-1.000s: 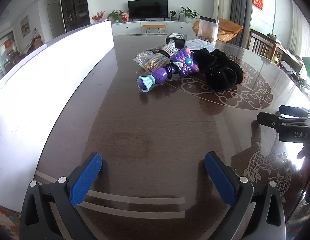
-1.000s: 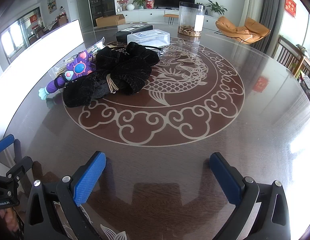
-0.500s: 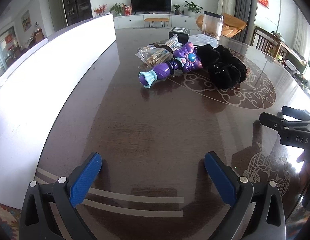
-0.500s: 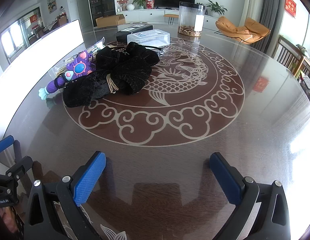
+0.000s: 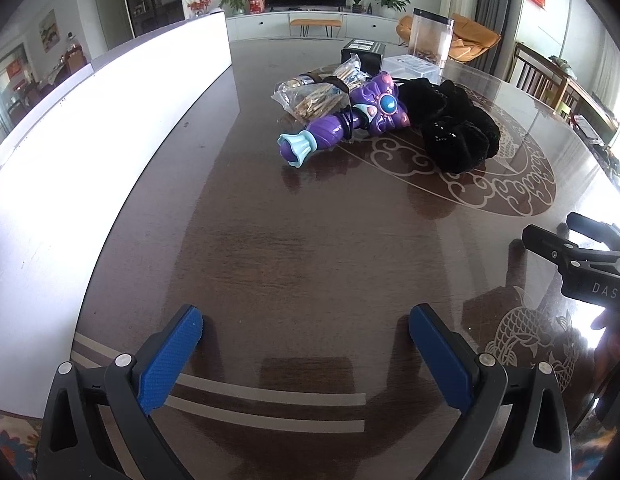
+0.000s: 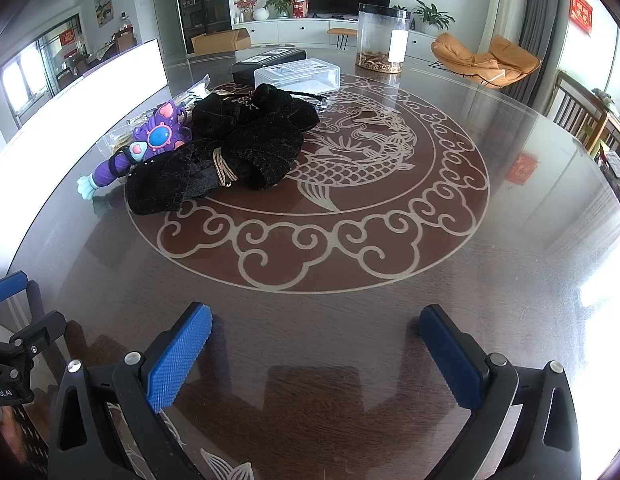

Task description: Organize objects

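Objects sit in a loose heap on the far left part of a dark round table (image 6: pixel 389 360), well apart from both grippers. Table: glossy, pale fish-and-cloud medallion inlaid at centre; a white panel (image 5: pixel 90 140) runs along its left edge. Largest item in the heap: black fuzzy cloth (image 6: pixel 238 152), bunched, cinched at the middle by tan rubber bands (image 6: pixel 222 168), lying on the medallion's left rim. Touching its left side: purple toy wand (image 5: pixel 349 120), flower-shaped head with a blue centre gem and pink hearts, ribbed purple handle, light-blue flared end pointing toward the near-left. Behind the wand and touching it: clear bag (image 5: pixel 313 94) of tan sticks, crumpled. Further back: clear lidded box (image 6: pixel 297 76) with a label on top, just beside a black box (image 6: pixel 266 60); a thin dark strip pokes out between cloth and clear box, too small to identify. Back of table, apart from the heap: tall clear canister (image 6: pixel 383 36), black rim, brown bits at the bottom. Left gripper (image 5: pixel 306 340): blue pads spread wide, nothing between them, low over bare tabletop at the near edge. Right gripper (image 6: pixel 315 344): likewise spread wide and empty, above the near rim of the medallion. Each gripper shows at the margin of the other's view.
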The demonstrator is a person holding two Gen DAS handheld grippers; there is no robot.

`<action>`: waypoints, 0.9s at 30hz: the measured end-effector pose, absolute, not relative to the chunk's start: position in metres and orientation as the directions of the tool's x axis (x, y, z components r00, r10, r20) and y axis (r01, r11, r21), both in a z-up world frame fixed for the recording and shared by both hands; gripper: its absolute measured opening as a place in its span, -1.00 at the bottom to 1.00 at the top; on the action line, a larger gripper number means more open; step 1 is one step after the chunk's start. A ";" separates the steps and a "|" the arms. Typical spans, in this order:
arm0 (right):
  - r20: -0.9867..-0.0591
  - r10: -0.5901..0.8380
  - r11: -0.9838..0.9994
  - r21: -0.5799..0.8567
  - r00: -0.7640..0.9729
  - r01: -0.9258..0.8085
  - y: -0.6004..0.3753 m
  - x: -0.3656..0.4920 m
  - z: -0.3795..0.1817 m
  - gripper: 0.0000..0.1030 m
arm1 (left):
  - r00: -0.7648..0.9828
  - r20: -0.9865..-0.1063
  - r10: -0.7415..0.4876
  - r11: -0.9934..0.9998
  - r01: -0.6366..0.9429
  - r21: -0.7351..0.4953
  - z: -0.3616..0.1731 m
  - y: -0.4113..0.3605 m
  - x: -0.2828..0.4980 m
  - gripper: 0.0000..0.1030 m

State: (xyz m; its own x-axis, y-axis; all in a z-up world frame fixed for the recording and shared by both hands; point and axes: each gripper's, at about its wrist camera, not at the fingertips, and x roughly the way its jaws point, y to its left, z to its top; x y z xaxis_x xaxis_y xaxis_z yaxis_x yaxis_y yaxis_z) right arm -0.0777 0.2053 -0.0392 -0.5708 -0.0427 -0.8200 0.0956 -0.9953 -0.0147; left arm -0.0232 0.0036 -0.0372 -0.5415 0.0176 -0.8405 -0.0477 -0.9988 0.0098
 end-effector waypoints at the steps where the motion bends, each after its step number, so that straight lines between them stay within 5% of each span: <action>1: -0.820 -0.043 -0.995 -0.015 -0.571 0.096 0.205 -0.077 -0.039 1.00 | -0.545 -0.839 0.019 -0.999 -0.048 0.009 -0.037 0.003 -0.023 1.00; 27: -0.820 -0.043 -0.995 -0.014 -0.570 0.096 0.206 -0.077 -0.039 1.00 | -0.597 -0.802 0.030 -0.998 -0.061 0.008 -0.038 0.003 -0.017 1.00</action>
